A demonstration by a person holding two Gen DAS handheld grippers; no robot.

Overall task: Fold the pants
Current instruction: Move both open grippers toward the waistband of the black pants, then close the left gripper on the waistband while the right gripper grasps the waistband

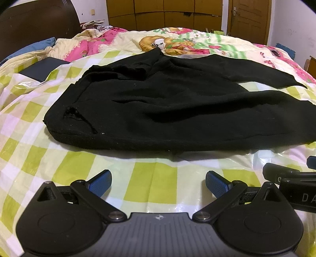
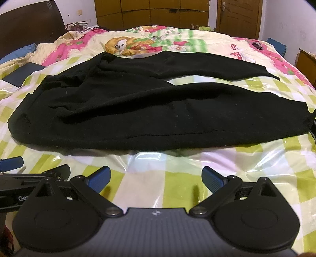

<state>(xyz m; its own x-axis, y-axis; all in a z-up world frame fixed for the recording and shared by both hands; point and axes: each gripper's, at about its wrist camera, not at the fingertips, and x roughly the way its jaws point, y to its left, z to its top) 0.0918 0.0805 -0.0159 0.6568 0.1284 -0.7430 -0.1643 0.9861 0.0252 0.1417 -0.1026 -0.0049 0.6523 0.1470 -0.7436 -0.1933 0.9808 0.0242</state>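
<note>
Black pants [image 1: 167,106] lie spread flat on a green-and-white checked plastic sheet [image 1: 150,176] on a bed, waistband to the left, two legs running right with a gap between them. They also show in the right wrist view [image 2: 148,110]. My left gripper [image 1: 159,182] is open and empty, a short way in front of the pants' near edge. My right gripper [image 2: 156,179] is open and empty, also just short of the near edge. Each gripper shows at the edge of the other's view: the right one [image 1: 292,178], the left one [image 2: 19,174].
A cartoon-print quilt [image 1: 177,41] covers the bed behind the pants. A dark flat box [image 1: 43,69] lies at the left. A dark headboard [image 1: 35,23] stands far left, wooden wardrobe doors [image 1: 164,13] at the back.
</note>
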